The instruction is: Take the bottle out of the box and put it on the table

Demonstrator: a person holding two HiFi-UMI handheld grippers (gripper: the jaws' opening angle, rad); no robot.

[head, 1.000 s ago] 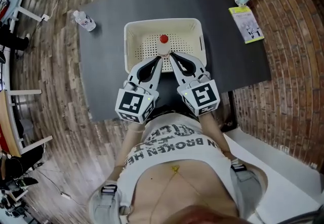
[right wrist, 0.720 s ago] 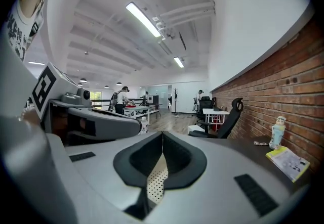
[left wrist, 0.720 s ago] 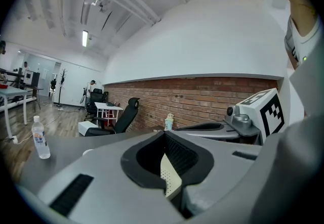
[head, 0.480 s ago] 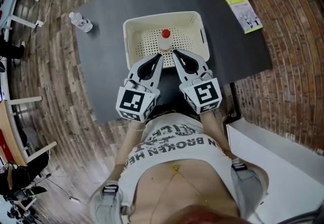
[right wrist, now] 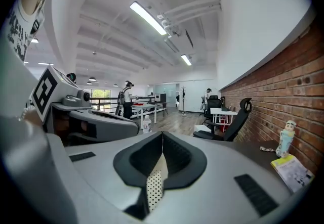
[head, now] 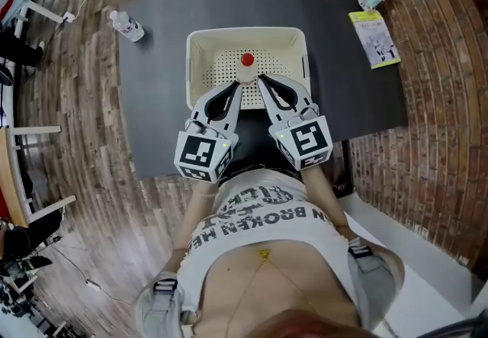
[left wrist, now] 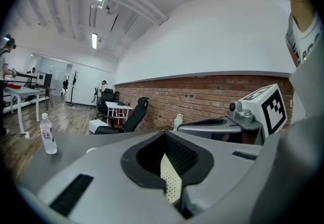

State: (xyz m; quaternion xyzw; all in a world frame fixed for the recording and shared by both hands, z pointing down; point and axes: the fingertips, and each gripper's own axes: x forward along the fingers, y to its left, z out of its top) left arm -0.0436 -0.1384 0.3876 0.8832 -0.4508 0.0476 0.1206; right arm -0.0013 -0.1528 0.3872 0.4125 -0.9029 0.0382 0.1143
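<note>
Nearest me, my left gripper [head: 237, 92] and right gripper [head: 261, 85] are both closed tight on nothing, tips side by side over the near rim of the box [head: 194, 62], a cream plastic basket with a perforated floor. Just beyond the tips, the bottle [head: 246, 62] stands upright inside the box, clear, round and red-capped. If I push in with the jaws closed, I'd likely knock that slick cylinder over.

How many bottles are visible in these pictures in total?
2. A red-capped bottle stands in the cream perforated plastic box; a clear plastic bottle stands near the dark table's far left corner. The box's near part is covered, possibly hiding more.
</note>
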